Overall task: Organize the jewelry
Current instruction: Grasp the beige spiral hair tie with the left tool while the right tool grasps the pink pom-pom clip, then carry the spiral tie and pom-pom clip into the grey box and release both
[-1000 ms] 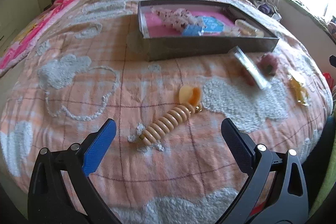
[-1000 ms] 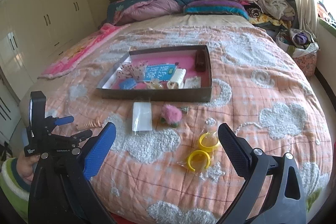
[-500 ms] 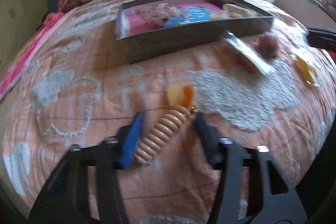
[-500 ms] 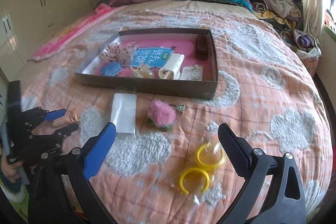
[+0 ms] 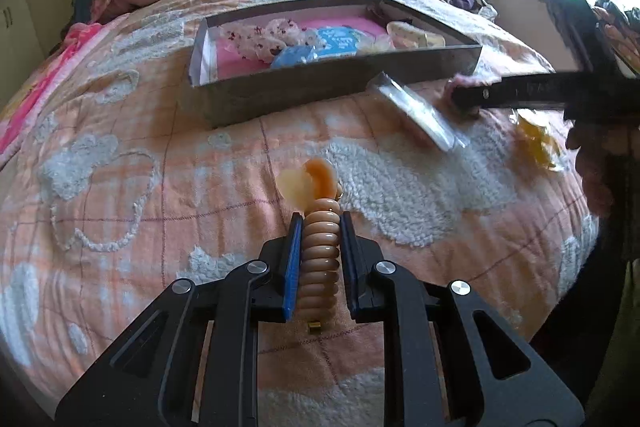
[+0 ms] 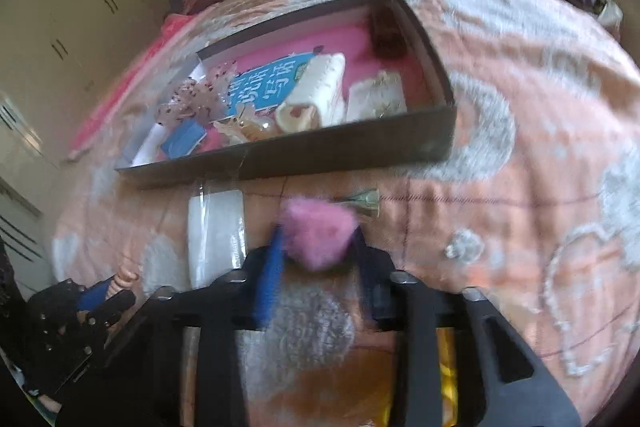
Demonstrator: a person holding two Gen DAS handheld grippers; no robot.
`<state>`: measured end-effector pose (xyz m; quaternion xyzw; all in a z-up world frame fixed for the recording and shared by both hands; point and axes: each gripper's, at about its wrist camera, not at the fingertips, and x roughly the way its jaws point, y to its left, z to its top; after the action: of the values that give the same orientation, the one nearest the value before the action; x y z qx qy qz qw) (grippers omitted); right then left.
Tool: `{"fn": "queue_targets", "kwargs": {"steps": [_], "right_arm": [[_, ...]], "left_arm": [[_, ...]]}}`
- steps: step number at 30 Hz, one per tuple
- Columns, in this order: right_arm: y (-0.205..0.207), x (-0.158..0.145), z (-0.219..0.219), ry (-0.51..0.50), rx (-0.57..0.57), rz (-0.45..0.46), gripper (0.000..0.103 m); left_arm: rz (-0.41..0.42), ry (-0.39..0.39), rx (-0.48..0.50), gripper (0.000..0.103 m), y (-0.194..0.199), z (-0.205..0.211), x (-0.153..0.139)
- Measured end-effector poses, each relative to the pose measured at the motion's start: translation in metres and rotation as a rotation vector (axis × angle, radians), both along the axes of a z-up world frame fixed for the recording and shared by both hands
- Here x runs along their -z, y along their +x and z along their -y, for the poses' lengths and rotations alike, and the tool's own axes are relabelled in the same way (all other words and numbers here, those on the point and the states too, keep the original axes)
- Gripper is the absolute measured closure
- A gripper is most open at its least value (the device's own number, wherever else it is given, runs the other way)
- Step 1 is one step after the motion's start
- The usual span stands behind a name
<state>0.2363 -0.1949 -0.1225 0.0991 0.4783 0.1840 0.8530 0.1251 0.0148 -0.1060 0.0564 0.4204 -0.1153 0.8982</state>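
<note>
Clearly left tongs [image 5: 319, 221] clamp coil bracelet [image 5: 319, 259]; right tongs [image 6: 318, 241] (blurred) seemingly pinch pink pompom [image 6: 318, 235].

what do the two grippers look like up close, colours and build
Both are matte black frames with cut-out openings and silver round bolts at the joints. The left gripper has a bright blue pad on one finger and a dark one opposite; the right gripper, blurred, looks the same.

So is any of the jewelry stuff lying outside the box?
Yes. A clear packet and yellow rings lie loose on the blanket, outside the box. The left gripper grips the coiled hair tie; the right gripper closes around the pink pompom.
</note>
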Motion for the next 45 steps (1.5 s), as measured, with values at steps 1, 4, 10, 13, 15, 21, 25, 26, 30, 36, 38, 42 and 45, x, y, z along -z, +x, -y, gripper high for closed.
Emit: {"fn": "queue_targets", "kwargs": {"steps": [1, 4, 10, 13, 15, 21, 25, 26, 30, 36, 38, 42, 45], "right_arm": [[-0.002, -0.001, 0.002, 0.006, 0.001, 0.005, 0.074], [-0.011, -0.010, 0.005, 0.023, -0.002, 0.024, 0.074], [-0.040, -0.041, 0.022, 0.043, -0.010, 0.098, 0.074], [-0.056, -0.053, 0.034, 0.069, -0.007, 0.120, 0.074], [-0.066, -0.062, 0.043, 0.083, 0.000, 0.133, 0.074], [-0.095, -0.089, 0.077, 0.105, 0.042, 0.199, 0.074], [-0.112, -0.107, 0.096, 0.093, 0.078, 0.254, 0.074], [-0.116, -0.111, 0.100, 0.079, 0.086, 0.270, 0.074], [-0.124, -0.123, 0.106, 0.017, 0.105, 0.326, 0.074], [-0.124, -0.136, 0.109, -0.003, 0.117, 0.375, 0.074], [-0.123, -0.139, 0.108, 0.000, 0.116, 0.383, 0.074], [-0.119, -0.148, 0.104, 0.003, 0.105, 0.402, 0.074], [-0.115, -0.154, 0.097, 0.007, 0.089, 0.414, 0.074]], "left_arm": [[0.004, -0.003, -0.001, 0.092, 0.000, 0.000, -0.002], [0.010, -0.021, -0.013, 0.092, 0.001, 0.001, -0.011], [0.053, -0.019, -0.016, 0.092, 0.002, 0.009, -0.034], [0.081, -0.021, 0.003, 0.092, 0.002, 0.018, -0.047], [0.093, -0.024, 0.020, 0.092, 0.004, 0.026, -0.056], [0.109, -0.073, 0.083, 0.092, 0.006, 0.046, -0.078], [0.131, -0.087, 0.111, 0.092, 0.007, 0.058, -0.092], [0.138, -0.086, 0.115, 0.092, 0.008, 0.061, -0.096], [0.161, -0.094, 0.119, 0.092, 0.014, 0.066, -0.110], [0.182, -0.101, 0.105, 0.092, 0.027, 0.069, -0.124], [0.191, -0.101, 0.102, 0.092, 0.029, 0.069, -0.128], [0.208, -0.105, 0.096, 0.092, 0.033, 0.067, -0.135], [0.214, -0.116, 0.086, 0.092, 0.038, 0.064, -0.140]]}}
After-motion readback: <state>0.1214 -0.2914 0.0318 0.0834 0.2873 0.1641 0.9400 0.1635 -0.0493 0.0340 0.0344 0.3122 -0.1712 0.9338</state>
